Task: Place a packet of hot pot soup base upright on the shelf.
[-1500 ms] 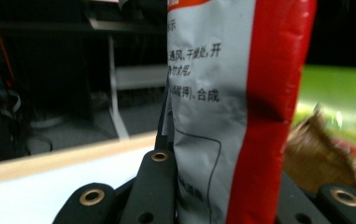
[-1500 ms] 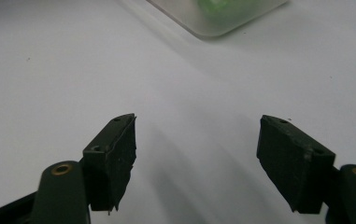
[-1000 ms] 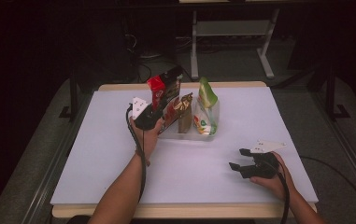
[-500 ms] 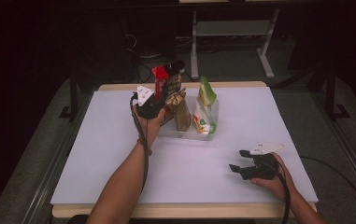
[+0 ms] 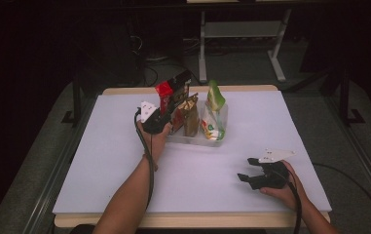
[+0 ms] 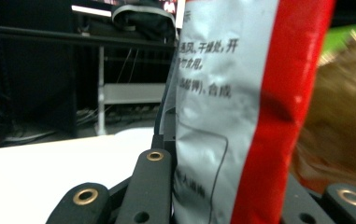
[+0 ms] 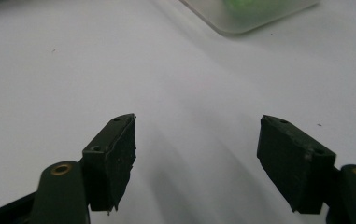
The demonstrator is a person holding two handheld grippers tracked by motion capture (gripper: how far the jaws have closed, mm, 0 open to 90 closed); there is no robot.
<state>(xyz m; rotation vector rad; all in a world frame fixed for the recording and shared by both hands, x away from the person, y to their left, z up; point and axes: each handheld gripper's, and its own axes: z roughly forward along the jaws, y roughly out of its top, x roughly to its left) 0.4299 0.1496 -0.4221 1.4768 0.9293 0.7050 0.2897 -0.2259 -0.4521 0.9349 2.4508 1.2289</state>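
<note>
With the left tongs (image 5: 166, 118) clamping the red-and-silver packet (image 5: 167, 92) at the left end of the clear tray (image 5: 200, 140) on the tabletop (image 5: 105, 146), it is risking knocking over two neighbours, one brown packet (image 5: 191, 114) and one green packet (image 5: 213, 109), while the right tongs (image 5: 248, 169) are idling open near the right.

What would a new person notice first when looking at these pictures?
Most striking is the red and silver snack bag, pinched upright in the left claw at the left end of a clear tray at the far middle of the white table. A brown bag and a green bag stand beside it. The right claw rests open near the front right.
</note>
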